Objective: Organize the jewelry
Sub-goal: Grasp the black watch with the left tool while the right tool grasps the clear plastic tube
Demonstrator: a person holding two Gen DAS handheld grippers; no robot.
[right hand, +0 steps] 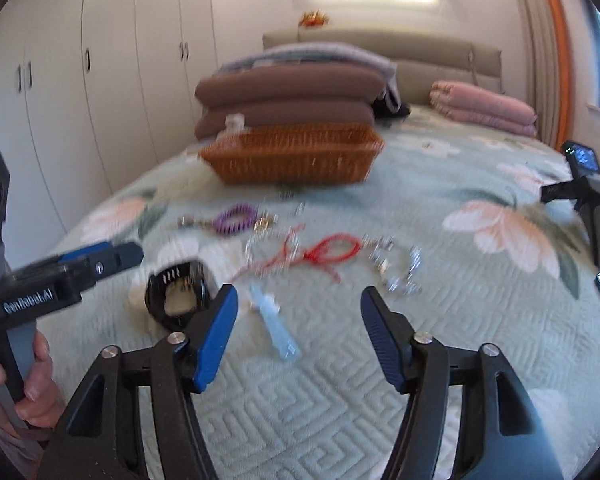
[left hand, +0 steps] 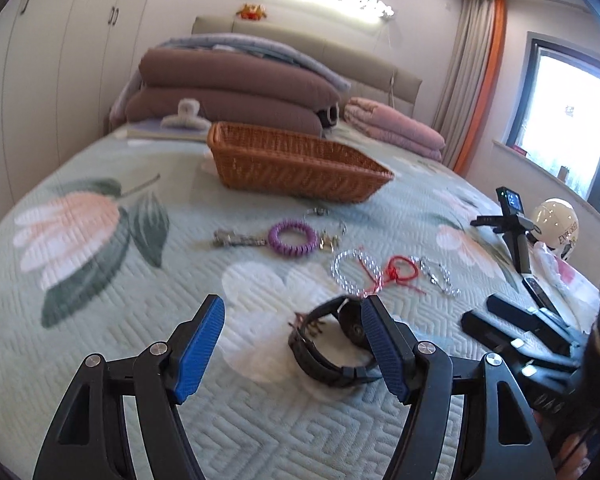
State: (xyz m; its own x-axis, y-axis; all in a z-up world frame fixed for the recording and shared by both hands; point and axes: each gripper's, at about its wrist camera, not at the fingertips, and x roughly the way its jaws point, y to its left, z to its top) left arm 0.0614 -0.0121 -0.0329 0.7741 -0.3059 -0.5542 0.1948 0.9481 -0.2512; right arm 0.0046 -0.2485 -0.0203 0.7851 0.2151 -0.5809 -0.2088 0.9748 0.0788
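Jewelry lies on the floral bedspread in front of a brown wicker basket [left hand: 296, 164]. A black watch [left hand: 332, 340] lies just ahead of my open, empty left gripper [left hand: 292, 316], near its right finger. Beyond it are a clear bead bracelet [left hand: 350, 272], a red string bracelet [left hand: 400, 272], a silver chain [left hand: 440, 276], a purple coil band [left hand: 293, 235] and a metal clip [left hand: 236, 238]. In the right wrist view my right gripper [right hand: 298, 300] is open and empty above a pale blue clip [right hand: 274, 320]; the watch [right hand: 176, 300] sits at its left finger, the basket [right hand: 292, 156] beyond.
Folded brown quilts [left hand: 236, 92] and a pink blanket [left hand: 392, 124] are stacked by the headboard. A small tripod with a screen [left hand: 512, 220], a white helmet [left hand: 556, 224] and black devices [left hand: 520, 328] stand on the bed's right side. White wardrobes [right hand: 80, 80] line the left.
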